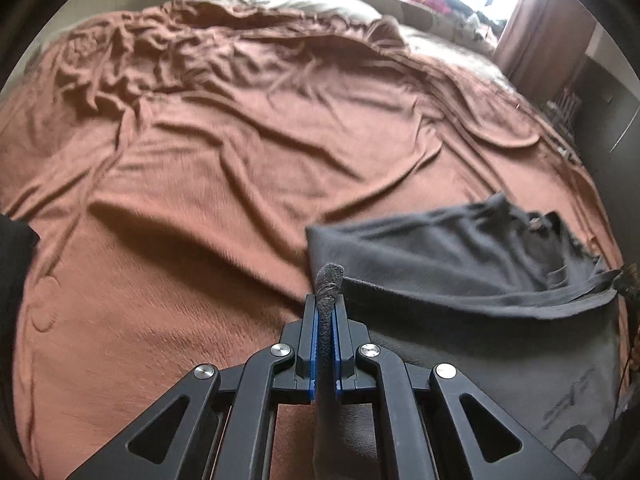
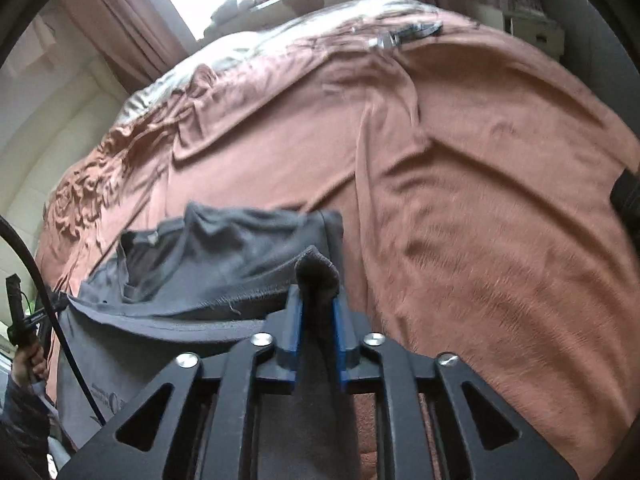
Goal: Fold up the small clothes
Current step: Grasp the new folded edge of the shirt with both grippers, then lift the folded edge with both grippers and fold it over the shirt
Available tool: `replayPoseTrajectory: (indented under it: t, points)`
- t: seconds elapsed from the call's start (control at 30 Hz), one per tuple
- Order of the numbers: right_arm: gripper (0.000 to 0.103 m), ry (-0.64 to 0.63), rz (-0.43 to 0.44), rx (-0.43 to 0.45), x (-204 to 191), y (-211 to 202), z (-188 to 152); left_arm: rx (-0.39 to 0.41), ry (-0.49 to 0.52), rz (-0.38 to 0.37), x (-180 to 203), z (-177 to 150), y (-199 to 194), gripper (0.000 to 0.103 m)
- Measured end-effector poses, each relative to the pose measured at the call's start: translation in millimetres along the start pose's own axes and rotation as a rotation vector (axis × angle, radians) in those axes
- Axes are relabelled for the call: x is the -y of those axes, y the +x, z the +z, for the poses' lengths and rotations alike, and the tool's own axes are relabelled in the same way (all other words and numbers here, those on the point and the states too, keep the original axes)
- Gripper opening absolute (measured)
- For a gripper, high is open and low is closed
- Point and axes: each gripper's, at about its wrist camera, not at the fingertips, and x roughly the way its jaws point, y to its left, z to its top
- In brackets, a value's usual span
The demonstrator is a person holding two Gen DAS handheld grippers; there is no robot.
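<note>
- Dark grey garment (image 1: pixel 460 264): lies on the near part of the bed, its far half doubled over the near half; neck opening with a label shows toward one side in both wrist views (image 2: pixel 224 252). A pale print marks the lower layer near the bed's edge.
- Left gripper (image 1: pixel 328 304): jaws pressed together on a bunched corner of the garment; a nub of fabric sticks out past the blue pads.
- Right gripper (image 2: pixel 318 304): jaws part-way apart, a fold of the same garment between them; whether the blue pads press on the cloth I cannot tell.
- Rust-brown blanket (image 1: pixel 208 160): covers the bed, heavily creased toward the far side; the garment rests on it.
- Pale bedding (image 2: pixel 280 36): at the bed's far end, beyond the blanket.
- Curtain (image 1: pixel 532 28): brownish, beside a bright window.
- Black cable (image 2: pixel 36 280): arcs along the edge of the right wrist view, beside a person's hand (image 2: pixel 30 362) holding a dark handle.
</note>
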Motion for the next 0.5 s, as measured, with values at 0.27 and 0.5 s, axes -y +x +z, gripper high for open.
replayPoseTrajectory:
  t: [0.27,0.5]
  points:
    - [0.069,-0.028,0.038,0.036,0.9,-18.1,5.0,-0.016,-0.008,-0.002,-2.9,-3.3,11.5,0.006]
    - [0.069,-0.134,-0.01,-0.05,-3.7,-10.9,-4.4,-0.012,-0.008,0.0,-3.9,-3.9,5.9,0.006]
